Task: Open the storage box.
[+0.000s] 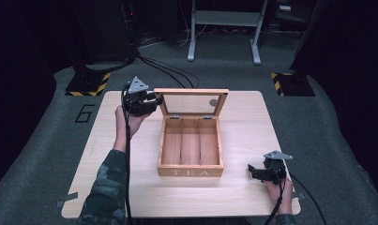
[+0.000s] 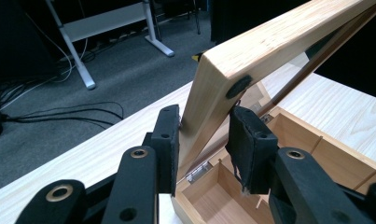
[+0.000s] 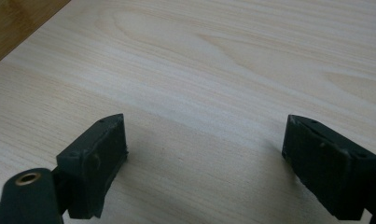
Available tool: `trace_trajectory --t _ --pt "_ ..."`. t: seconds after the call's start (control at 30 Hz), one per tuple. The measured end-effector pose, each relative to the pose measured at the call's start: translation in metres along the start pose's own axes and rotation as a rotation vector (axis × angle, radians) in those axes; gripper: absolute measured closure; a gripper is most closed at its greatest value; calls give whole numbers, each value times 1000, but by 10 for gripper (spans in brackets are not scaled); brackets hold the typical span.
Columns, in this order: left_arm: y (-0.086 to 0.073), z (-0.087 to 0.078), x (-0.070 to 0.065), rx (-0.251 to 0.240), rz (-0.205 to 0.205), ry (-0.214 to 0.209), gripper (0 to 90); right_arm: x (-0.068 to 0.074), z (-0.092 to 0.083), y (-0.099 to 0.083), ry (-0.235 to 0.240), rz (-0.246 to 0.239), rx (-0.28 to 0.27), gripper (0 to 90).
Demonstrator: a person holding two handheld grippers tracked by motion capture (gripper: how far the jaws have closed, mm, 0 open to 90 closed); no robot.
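Observation:
A wooden tea box with three empty compartments stands in the middle of the table, its glass-paned lid raised upright at the back. My left gripper is at the lid's left edge. In the left gripper view the jaws are shut on the lid's wooden frame, one pad on each face, above the box's rear corner. My right gripper rests low on the table to the right of the box front. Its jaws stand wide open with nothing between them.
The light wooden table has bare surface on both sides of the box. Behind it, on the grey carpet, are black cables, a white desk frame and hazard-striped stand bases.

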State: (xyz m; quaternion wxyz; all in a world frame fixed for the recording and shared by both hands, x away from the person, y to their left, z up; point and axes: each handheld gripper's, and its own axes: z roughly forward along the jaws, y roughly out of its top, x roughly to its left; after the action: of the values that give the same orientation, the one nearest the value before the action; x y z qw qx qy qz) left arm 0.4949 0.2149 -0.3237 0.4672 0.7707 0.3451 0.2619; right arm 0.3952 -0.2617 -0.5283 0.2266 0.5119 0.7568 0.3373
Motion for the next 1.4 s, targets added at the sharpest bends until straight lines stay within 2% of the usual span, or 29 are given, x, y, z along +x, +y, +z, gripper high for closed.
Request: trace_trajectory --t 0.87,1.0,1.4 --pt "0 0 0 2 -6 -4 639 0 0 0 0 0 0 131" --pt "1 1 1 1 -6 -2 638 1 1 0 3 2 9 102" --pt "0 0 0 0 -8 -3 639 1 1 0 5 3 14 96"
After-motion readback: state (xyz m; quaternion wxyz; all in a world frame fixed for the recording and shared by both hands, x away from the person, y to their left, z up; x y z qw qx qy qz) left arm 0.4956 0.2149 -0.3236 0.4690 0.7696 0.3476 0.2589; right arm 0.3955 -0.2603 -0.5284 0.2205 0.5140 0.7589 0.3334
